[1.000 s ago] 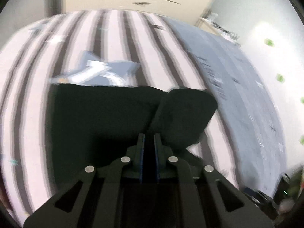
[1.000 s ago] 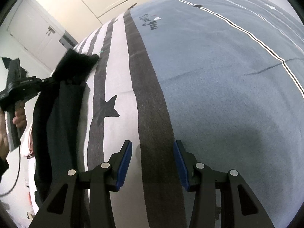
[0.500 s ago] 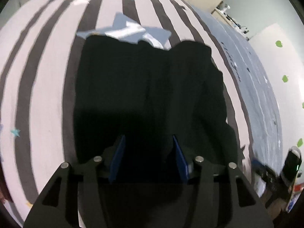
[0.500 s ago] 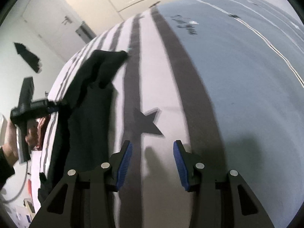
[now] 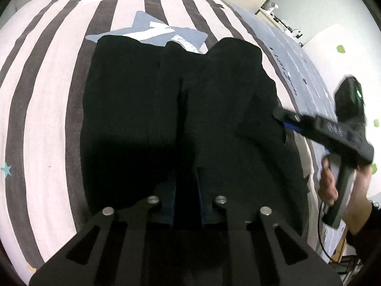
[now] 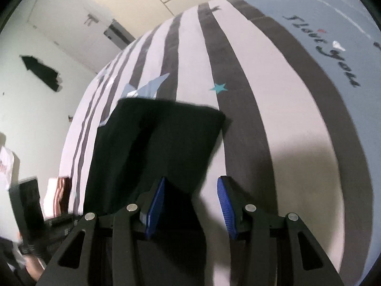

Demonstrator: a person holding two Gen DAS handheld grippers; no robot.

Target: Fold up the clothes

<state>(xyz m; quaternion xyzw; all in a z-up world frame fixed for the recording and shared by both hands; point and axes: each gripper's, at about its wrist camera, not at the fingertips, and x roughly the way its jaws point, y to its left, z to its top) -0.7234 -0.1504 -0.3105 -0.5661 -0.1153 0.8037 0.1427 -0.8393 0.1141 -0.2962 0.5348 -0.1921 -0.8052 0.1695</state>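
Note:
A black garment [image 5: 181, 109] lies flat on the striped bed, with a fold running down its middle. It also shows in the right wrist view [image 6: 152, 147]. My left gripper [image 5: 187, 190] sits over the garment's near edge with its jaws a narrow gap apart; dark cloth lies between them, grip unclear. My right gripper [image 6: 190, 205] is open at the garment's right edge, its left finger over the cloth, and it also shows in the left wrist view [image 5: 283, 121] at the garment's right side.
The bed cover [image 5: 47, 95] has grey and pale stripes with a blue star patch [image 5: 152, 31] beyond the garment. A blue-grey section [image 6: 333, 35] with lettering lies to the right. Cupboards and a door stand behind. Folded pink cloth [image 6: 57, 195] sits at left.
My left gripper opened, let the garment drop flat, then narrowed over its near edge. My right gripper swung left from bare bedding to the garment's right edge.

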